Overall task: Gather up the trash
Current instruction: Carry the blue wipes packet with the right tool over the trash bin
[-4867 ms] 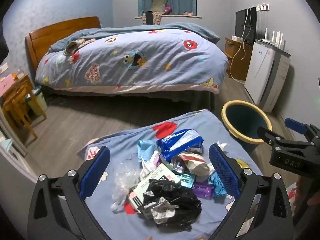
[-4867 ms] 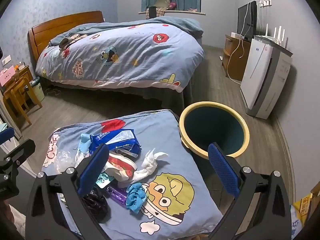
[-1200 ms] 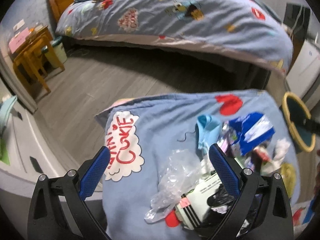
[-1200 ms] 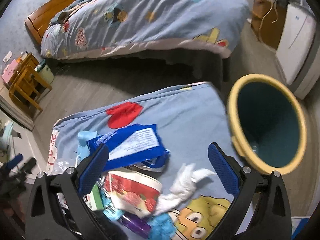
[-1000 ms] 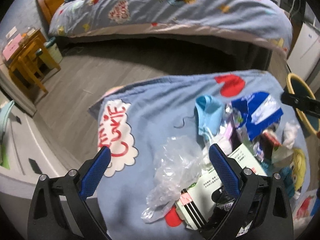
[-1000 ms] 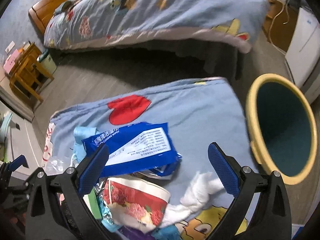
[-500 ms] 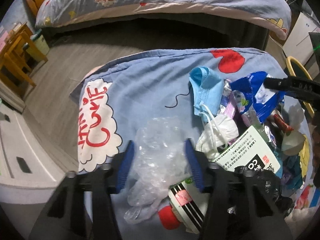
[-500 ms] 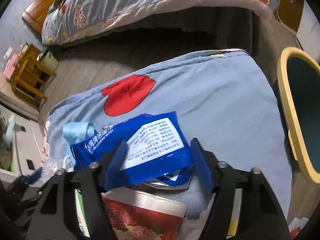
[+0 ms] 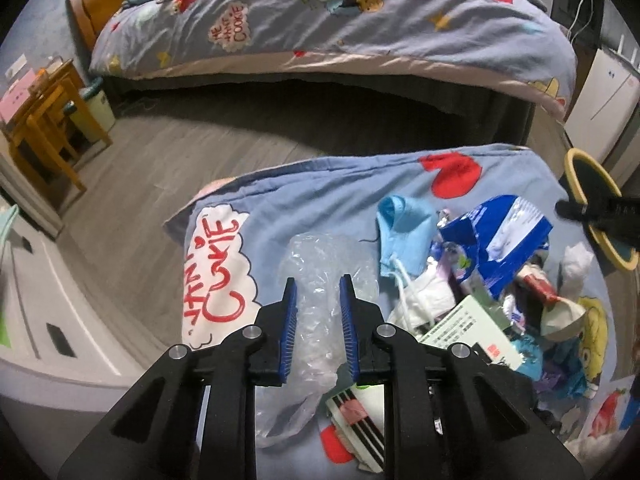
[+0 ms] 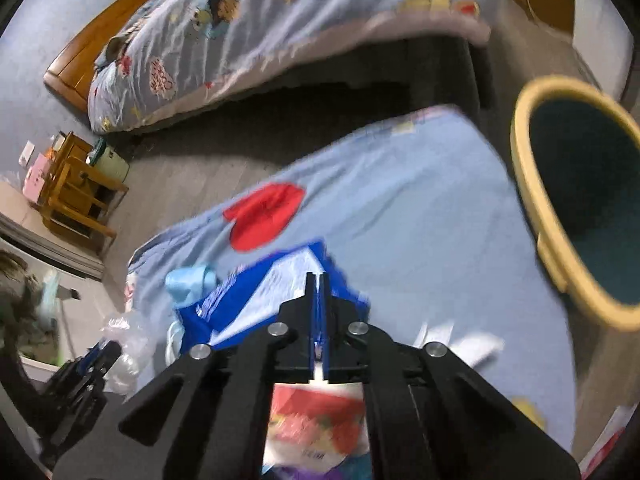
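A heap of trash lies on a blue cartoon-print cloth (image 9: 304,204). My left gripper (image 9: 317,280) points down at the heap's left edge. Its jaws are closing and the blue pads pinch a crumpled clear plastic bag (image 9: 316,246). My right gripper (image 10: 317,278) is closing too. Its pads are almost together on the edge of a blue wipes packet (image 10: 256,292), which also shows in the left wrist view as the blue wipes packet (image 9: 500,236). A yellow-rimmed dark bin (image 10: 524,152) stands on the floor to the right of the cloth.
In the heap are a light blue mask (image 9: 404,220), a white mask (image 9: 430,294), a white and green box (image 9: 468,328), a white tissue (image 9: 576,264) and a red flowered packet (image 10: 312,412). A bed (image 9: 360,20) fills the back, wooden furniture (image 9: 40,120) stands left, a white appliance (image 9: 600,92) right.
Both grippers went from wide open to closed: the left on the clear plastic bag, the right on the blue wipes packet. The right one came closer to the packet and rolled.
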